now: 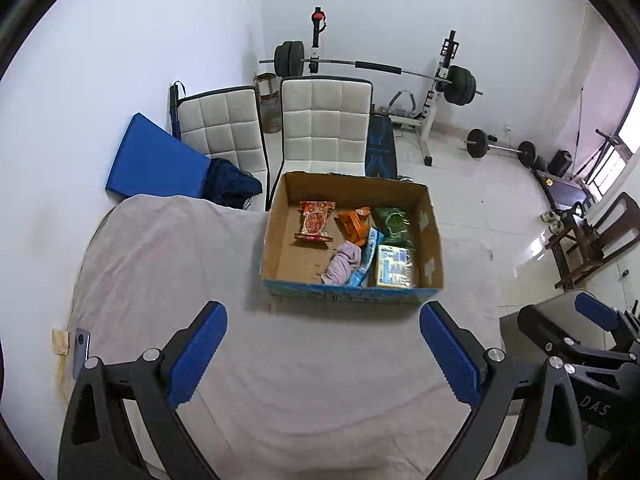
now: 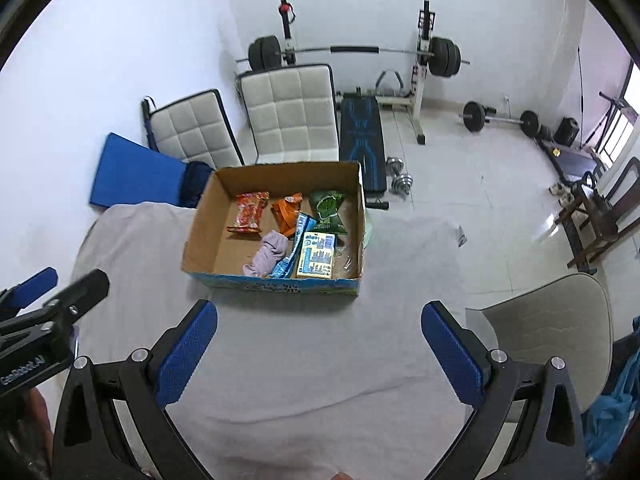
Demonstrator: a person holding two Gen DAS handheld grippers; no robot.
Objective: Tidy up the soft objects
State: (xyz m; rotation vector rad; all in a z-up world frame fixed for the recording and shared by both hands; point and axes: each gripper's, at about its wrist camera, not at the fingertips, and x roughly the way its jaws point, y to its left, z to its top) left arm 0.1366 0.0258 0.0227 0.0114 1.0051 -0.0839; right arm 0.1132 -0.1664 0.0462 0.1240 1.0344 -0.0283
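Observation:
An open cardboard box (image 1: 276, 236) (image 2: 200, 224) stands on a table with a grey cloth (image 1: 168, 264) (image 2: 408, 264). In it lie a red snack pack (image 1: 316, 222) (image 2: 250, 212), an orange pack (image 1: 352, 224) (image 2: 285, 212), a green pack (image 1: 394, 220) (image 2: 328, 210), a lilac cloth (image 1: 343, 264) (image 2: 268, 254), a light blue wrapper (image 1: 366, 258) (image 2: 294, 248) and a yellow-blue pack (image 1: 394, 266) (image 2: 317, 256). My left gripper (image 1: 324, 354) is open and empty, short of the box. My right gripper (image 2: 320, 354) is open and empty, also short of the box.
Two white padded chairs (image 1: 324, 120) (image 2: 292, 114) stand behind the table. A blue mat (image 1: 152, 156) leans on the wall. A weight bench and barbell (image 2: 360, 52) stand at the back. A grey chair (image 2: 560, 320) is at the right. A phone (image 1: 80, 350) lies at the table's left edge.

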